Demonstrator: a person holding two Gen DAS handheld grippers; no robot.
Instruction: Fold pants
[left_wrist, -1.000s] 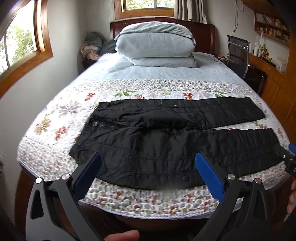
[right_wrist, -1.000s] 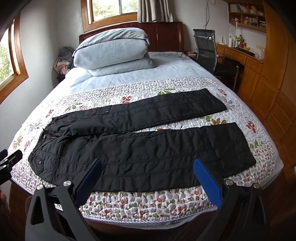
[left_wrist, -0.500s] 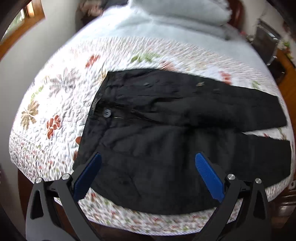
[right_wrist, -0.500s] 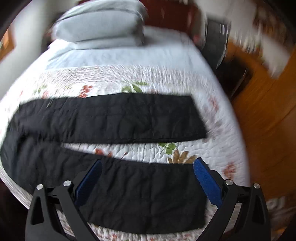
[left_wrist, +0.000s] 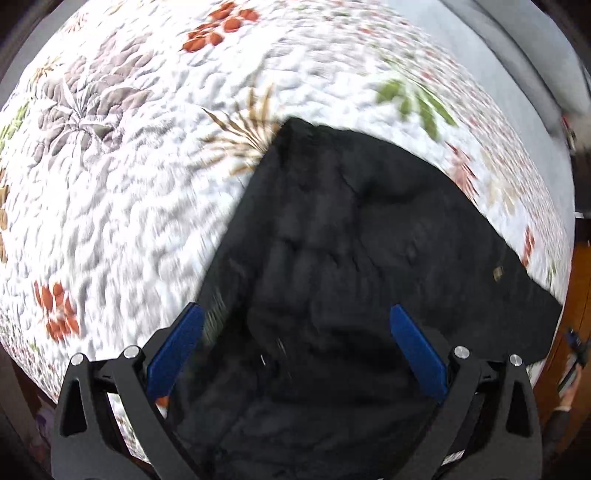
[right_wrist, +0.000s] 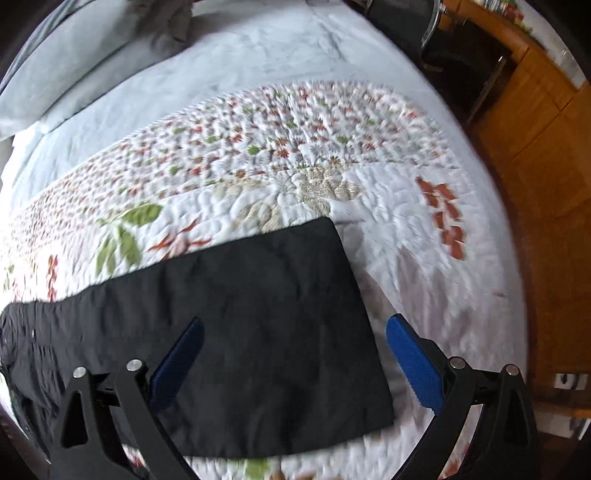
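Note:
Black quilted pants (left_wrist: 362, 258) lie flat on a floral quilted bedspread (left_wrist: 129, 184). The left wrist view looks down on their waist end, whose far corner points up the bed. My left gripper (left_wrist: 295, 339) hangs open just above that waist end, blue pads (left_wrist: 177, 347) spread wide with nothing between them. In the right wrist view the far leg's cuff end (right_wrist: 295, 314) lies below my right gripper (right_wrist: 295, 354), which is open over the cuff, one pad above the fabric and the other pad (right_wrist: 413, 362) beyond the hem.
Grey pillows (right_wrist: 92, 55) and a pale sheet (right_wrist: 258, 48) lie at the head of the bed. Wooden cabinets (right_wrist: 535, 129) and a dark chair (right_wrist: 424, 33) stand along the bed's right side. The bed's edge (right_wrist: 509, 295) drops off near the cuff.
Both grippers have moved forward and down towards the pants, the left to the waist end, the right to the far leg's cuff. Both stay open. The pants have not moved.

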